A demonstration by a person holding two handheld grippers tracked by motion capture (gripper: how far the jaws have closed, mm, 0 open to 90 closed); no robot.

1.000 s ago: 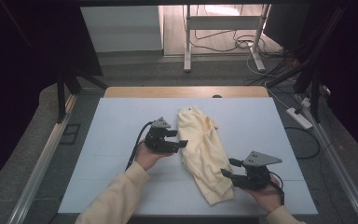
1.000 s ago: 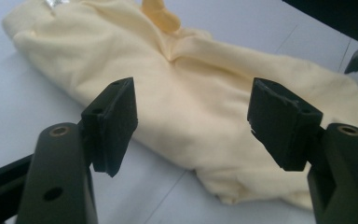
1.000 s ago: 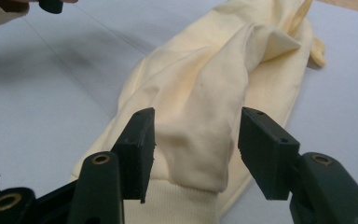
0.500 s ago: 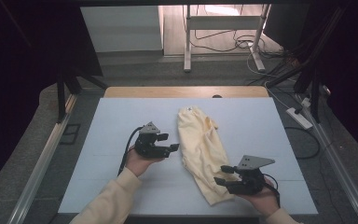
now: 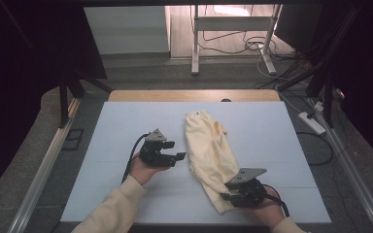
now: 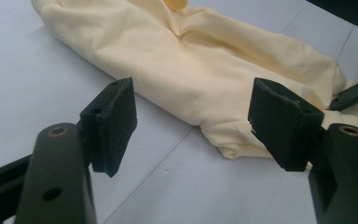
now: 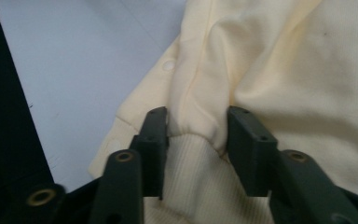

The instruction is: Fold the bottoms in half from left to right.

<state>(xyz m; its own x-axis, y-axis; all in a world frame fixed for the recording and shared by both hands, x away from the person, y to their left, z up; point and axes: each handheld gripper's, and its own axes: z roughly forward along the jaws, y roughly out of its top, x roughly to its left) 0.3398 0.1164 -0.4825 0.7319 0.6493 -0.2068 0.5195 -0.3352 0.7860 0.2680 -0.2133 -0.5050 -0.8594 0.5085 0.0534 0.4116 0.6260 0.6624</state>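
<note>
A: Where was the garment (image 5: pixel 209 153)?

B: The pale yellow garment lay bunched in a long strip on the light tabletop (image 5: pixel 126 121), running from the far middle toward the near right corner. Its collar end, with a small label, pointed away from the person; its ribbed hem end lay nearest the person's right hand.

A: And the right tool (image 5: pixel 227 195)?

B: It sat at that near end. In the right gripper view its jaws had just been closing, with a fold of cloth (image 7: pixel 198 130) at the seam above the ribbing between them. The pads pressed the fold from both sides, so it was pinching the garment.

A: The left tool (image 5: pixel 178 158)?

B: Held in the left hand (image 5: pixel 143 170) just beside the garment's left edge, near its middle, not touching it. In the left gripper view its jaws stood spread, nothing between the pads but bare tabletop, with the cloth lying beyond them.

A: Were the two tools close?

B: Apart, with the lower half of the garment between them.
</note>
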